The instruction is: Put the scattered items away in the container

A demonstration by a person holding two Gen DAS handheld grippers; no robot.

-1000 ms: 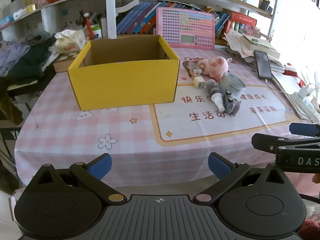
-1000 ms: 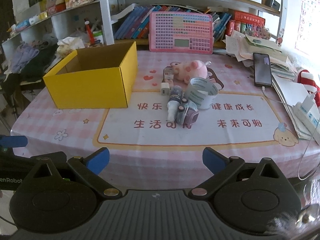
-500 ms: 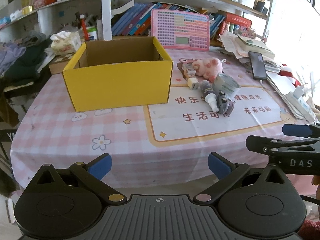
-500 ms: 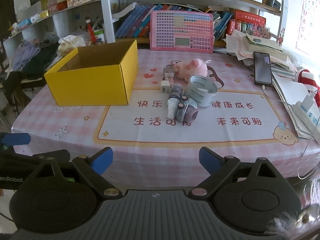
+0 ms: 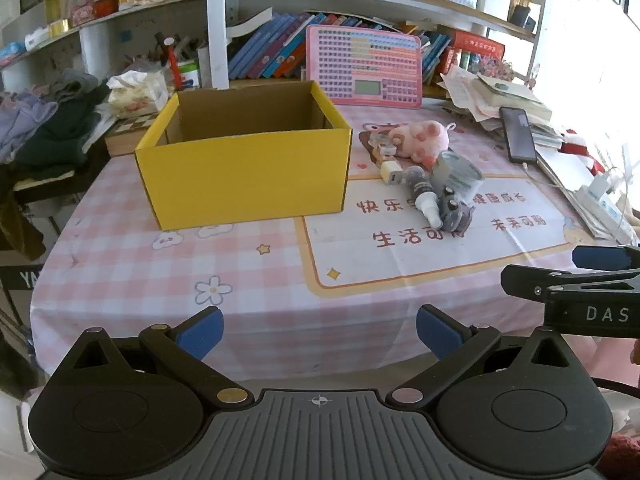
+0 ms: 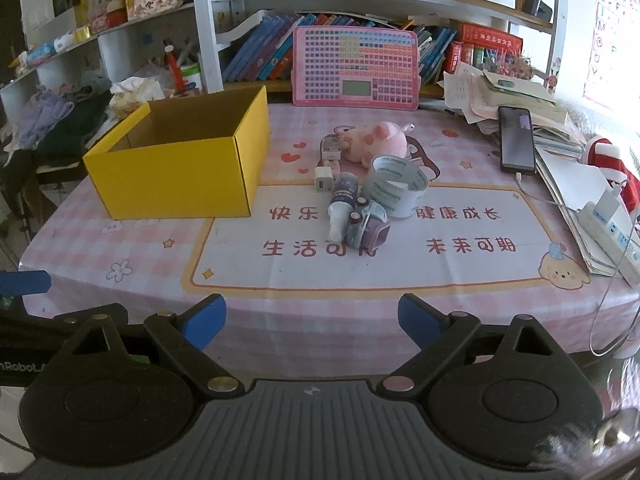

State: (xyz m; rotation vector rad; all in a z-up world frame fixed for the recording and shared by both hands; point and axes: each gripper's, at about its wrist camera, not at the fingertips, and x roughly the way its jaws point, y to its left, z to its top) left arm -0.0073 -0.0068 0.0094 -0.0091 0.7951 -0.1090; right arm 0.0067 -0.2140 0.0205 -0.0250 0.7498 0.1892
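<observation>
A yellow cardboard box [image 5: 244, 176] stands open-topped on the pink checked tablecloth [image 5: 132, 264]; its floor is hidden from me. To its right lies a cluster: a pink pig plush [image 6: 372, 144], a tape roll [image 6: 394, 192], a small spray bottle [image 6: 342, 204], a purple toy car [image 6: 368, 226] and a white charger plug [image 6: 322, 178]. My left gripper [image 5: 318, 330] hangs open at the table's near edge, with nothing between its fingers. My right gripper [image 6: 312, 320] is also open and holds nothing, well short of the cluster.
A pink keyboard toy [image 6: 356, 66] leans on the bookshelf behind. A phone [image 6: 516, 140], stacked papers and a power strip [image 6: 612, 224] with a cable crowd the right side. Clothes [image 5: 40, 128] pile up at the left. Printed mat [image 6: 400, 256] lies before the cluster.
The right gripper's jaws have drawn in a little but remain wide. Both hands stay at the near edge; the left view wobbles only slightly.
</observation>
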